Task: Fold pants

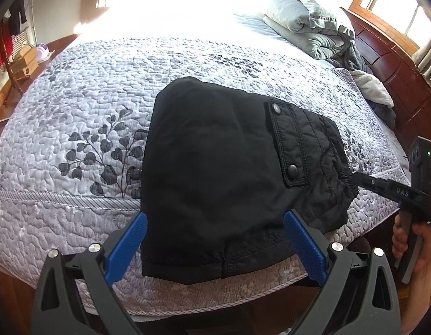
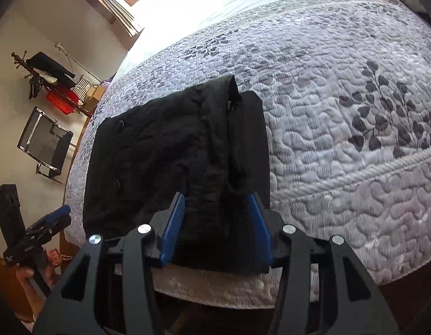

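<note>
My folded pants (image 1: pixel 221 178) lie near the bed's (image 1: pixel 76 209) front edge. Both my left tool (image 1: pixel 215 247) and right tool (image 2: pixel 215 229) are open, holding nothing.

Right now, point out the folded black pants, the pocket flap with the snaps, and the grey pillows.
folded black pants (image 1: pixel 215 173), left wrist view, plain middle panel.
pocket flap (image 1: pixel 285 142), left wrist view, between its snaps.
grey pillows (image 1: pixel 304 19), left wrist view, upper pillow.

Folded black pants (image 2: pixel 176 150) on quilt (image 2: pixel 341 145), right gripper (image 2: pixel 215 217) jaws apart.
</note>
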Action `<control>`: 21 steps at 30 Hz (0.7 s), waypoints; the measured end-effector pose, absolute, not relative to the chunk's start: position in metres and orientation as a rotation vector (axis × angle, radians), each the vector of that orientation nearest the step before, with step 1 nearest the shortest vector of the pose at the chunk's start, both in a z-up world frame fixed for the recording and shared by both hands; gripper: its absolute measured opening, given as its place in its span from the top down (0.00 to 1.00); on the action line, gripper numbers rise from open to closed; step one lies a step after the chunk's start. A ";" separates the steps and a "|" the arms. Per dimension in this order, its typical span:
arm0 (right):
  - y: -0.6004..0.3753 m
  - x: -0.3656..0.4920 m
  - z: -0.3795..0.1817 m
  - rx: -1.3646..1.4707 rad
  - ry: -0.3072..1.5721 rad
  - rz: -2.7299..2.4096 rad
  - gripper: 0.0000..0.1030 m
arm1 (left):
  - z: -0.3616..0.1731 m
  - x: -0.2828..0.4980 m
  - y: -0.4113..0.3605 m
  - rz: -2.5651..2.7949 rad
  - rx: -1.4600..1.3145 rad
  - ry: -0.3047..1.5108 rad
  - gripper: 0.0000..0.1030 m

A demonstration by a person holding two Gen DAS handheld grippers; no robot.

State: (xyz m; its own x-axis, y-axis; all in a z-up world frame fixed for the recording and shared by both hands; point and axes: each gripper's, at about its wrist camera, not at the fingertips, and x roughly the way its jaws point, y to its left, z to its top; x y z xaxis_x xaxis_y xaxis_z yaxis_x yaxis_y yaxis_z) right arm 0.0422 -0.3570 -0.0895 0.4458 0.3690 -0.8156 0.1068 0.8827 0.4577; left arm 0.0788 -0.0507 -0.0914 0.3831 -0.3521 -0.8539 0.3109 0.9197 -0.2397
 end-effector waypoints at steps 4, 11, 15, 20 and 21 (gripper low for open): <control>-0.349 0.035 -0.105 0.547 1.150 0.208 0.53 | -0.092 0.078 -0.054 -0.420 -0.031 1.100 0.04; -0.348 0.049 -0.121 0.661 1.157 0.241 0.67 | -0.096 0.077 -0.049 -0.393 -0.037 1.116 0.04; -0.348 0.052 -0.112 0.634 1.139 0.241 0.71 | -0.098 0.077 -0.046 -0.378 -0.034 1.125 0.04; -0.354 0.053 -0.097 0.599 1.113 0.207 0.73 | -0.097 0.078 -0.046 -0.380 -0.036 1.123 0.04; -0.355 0.054 -0.097 0.589 1.114 0.200 0.73 | -0.097 0.079 -0.047 -0.382 -0.035 1.123 0.04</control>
State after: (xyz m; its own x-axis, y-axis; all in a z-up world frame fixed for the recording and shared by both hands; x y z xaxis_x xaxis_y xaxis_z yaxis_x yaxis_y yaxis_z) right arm 0.0537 -0.3551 -0.0971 0.4415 0.4357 -0.7844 0.1361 0.8315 0.5385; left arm 0.0786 -0.0471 -0.0965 0.3756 -0.3155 -0.8714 0.2809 0.9348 -0.2173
